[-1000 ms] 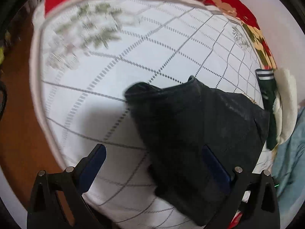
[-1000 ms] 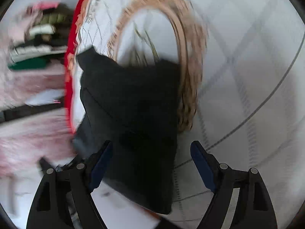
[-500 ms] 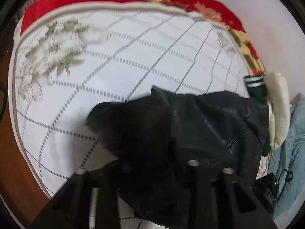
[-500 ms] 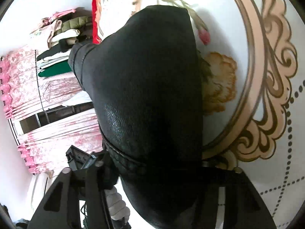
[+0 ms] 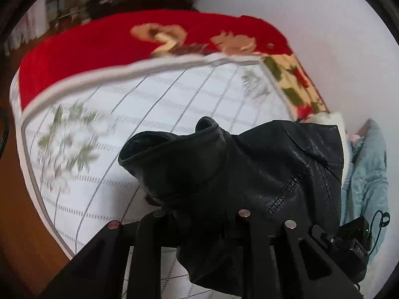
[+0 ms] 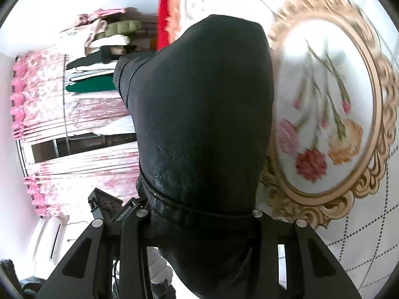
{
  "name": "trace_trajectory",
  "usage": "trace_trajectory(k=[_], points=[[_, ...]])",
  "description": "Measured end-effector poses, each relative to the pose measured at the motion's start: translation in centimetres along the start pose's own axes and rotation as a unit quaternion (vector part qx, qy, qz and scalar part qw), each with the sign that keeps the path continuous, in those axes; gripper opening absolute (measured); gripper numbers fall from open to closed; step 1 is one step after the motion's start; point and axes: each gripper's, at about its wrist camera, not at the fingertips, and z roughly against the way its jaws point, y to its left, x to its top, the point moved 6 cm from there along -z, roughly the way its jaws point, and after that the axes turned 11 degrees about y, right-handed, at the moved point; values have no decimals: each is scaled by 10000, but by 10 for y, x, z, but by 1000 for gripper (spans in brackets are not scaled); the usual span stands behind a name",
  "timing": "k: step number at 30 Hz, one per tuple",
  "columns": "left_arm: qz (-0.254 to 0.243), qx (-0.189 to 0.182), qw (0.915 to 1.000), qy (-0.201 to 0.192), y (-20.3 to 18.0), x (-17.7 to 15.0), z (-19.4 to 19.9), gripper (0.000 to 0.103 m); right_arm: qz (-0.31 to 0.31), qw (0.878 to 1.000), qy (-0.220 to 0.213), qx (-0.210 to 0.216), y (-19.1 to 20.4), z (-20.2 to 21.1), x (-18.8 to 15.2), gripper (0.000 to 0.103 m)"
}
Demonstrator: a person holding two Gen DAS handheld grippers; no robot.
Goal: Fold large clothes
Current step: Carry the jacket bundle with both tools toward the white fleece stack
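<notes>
A black leather jacket is held above a white checked bedsheet. My left gripper is shut on a fold of it, an open cuff or collar standing up in front. In the right wrist view the jacket hangs as a wide black panel, and my right gripper is shut on its seamed edge. Both pairs of fingertips are hidden in the leather.
A red flowered blanket lies along the bed's far edge. A light blue garment and a black device with a cable lie at the right. The sheet has a gold-framed flower print. Pink curtains and stacked clothes stand at the left.
Both grippers were open over the jacket a second ago. They have closed on it and lifted it, and the left view has tilted up toward the red blanket.
</notes>
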Motion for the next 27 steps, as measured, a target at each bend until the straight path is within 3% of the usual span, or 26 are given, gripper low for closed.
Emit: trace_trajectory(k=[8, 16, 20, 22, 27], points=[[-570, -491, 9966, -335, -131, 89, 29, 19, 274, 9974, -638, 186, 95, 84, 74, 42], [-1035, -918, 9892, -489, -303, 179, -25, 19, 491, 9900, -1315, 137, 142, 228, 204, 42], [-1228, -1038, 9862, -403, -369, 206, -76, 19, 429, 9870, -1544, 86, 132, 304, 281, 42], [-1340, -1058, 9849, -303, -390, 209, -106, 19, 250, 9873, -1564, 108, 109, 335, 320, 42], [-1644, -635, 9840, 262, -397, 194, -189, 25, -286, 9893, -1428, -115, 30, 374, 383, 44]])
